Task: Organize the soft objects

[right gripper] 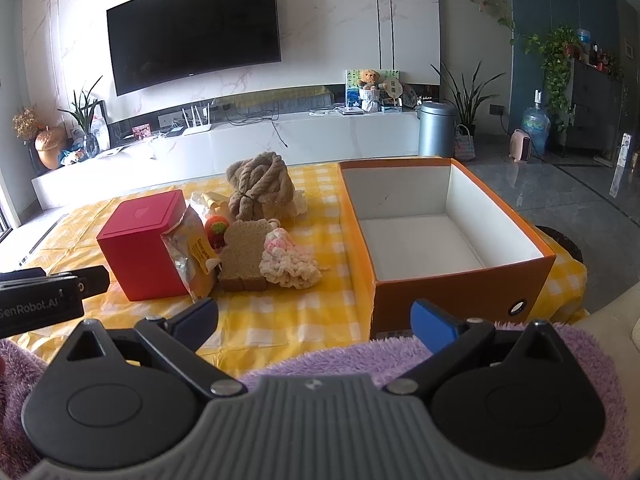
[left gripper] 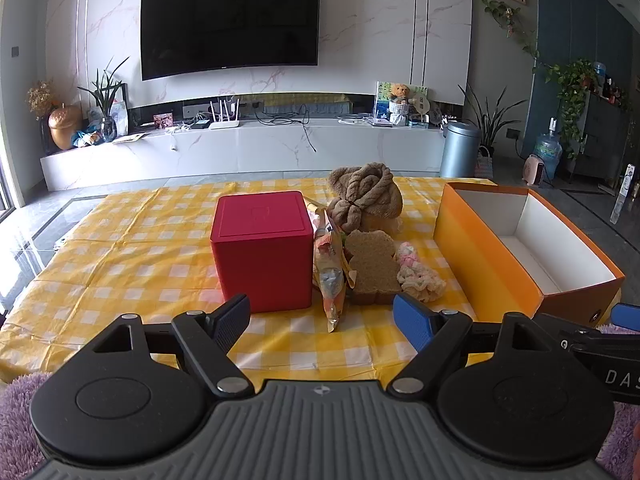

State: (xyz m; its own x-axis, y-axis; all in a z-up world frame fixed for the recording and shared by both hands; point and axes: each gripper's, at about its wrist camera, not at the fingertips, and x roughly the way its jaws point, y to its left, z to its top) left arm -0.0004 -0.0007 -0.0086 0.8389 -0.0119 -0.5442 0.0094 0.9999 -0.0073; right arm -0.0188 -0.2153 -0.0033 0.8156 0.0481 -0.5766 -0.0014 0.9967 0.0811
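the soft objects sit clustered mid-bench: a brown knotted plush (left gripper: 362, 196) at the rear, a flat brown bear-shaped pad (left gripper: 374, 266) in front of it, and a pink-and-cream crochet piece (left gripper: 420, 272) touching the pad's right side. a snack packet (left gripper: 330, 276) leans between the pad and a red cube box (left gripper: 262, 250). to the right i see an open orange box (right gripper: 448, 236), white inside. my left gripper (left gripper: 322, 320) and right gripper (right gripper: 314, 320) hang near the bench's front edge, fingers spread wide, holding nothing. the bench (left gripper: 132, 248) carries a yellow checked cloth.
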